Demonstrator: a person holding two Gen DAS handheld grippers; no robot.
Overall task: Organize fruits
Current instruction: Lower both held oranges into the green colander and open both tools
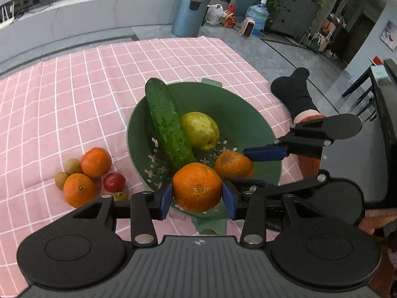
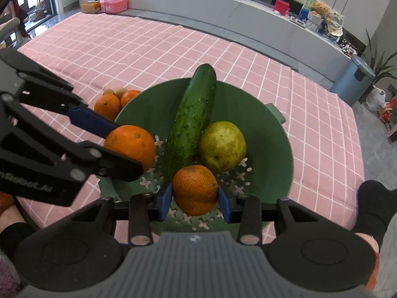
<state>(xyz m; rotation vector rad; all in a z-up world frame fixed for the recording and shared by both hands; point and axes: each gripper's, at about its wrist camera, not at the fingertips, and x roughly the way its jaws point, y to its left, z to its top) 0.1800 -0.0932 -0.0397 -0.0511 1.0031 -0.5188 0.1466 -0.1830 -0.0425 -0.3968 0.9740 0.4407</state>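
A green colander bowl (image 1: 248, 124) (image 2: 273, 139) sits on the pink checked cloth. It holds a cucumber (image 1: 166, 121) (image 2: 193, 119) and a yellow-green pear (image 1: 201, 130) (image 2: 222, 145). My left gripper (image 1: 197, 196) is shut on a bright orange (image 1: 197, 186) over the bowl's near rim; the same orange shows in the right wrist view (image 2: 131, 144). My right gripper (image 2: 194, 198) is shut on a duller, blemished orange (image 2: 194, 188) (image 1: 233, 164) inside the bowl.
Left of the bowl lie two more oranges (image 1: 95, 161) (image 1: 79, 190), a red tomato (image 1: 114, 181) and small brown longans (image 1: 72, 166). A grey bin (image 1: 189, 13) and a water jug (image 1: 258, 15) stand on the floor beyond the table.
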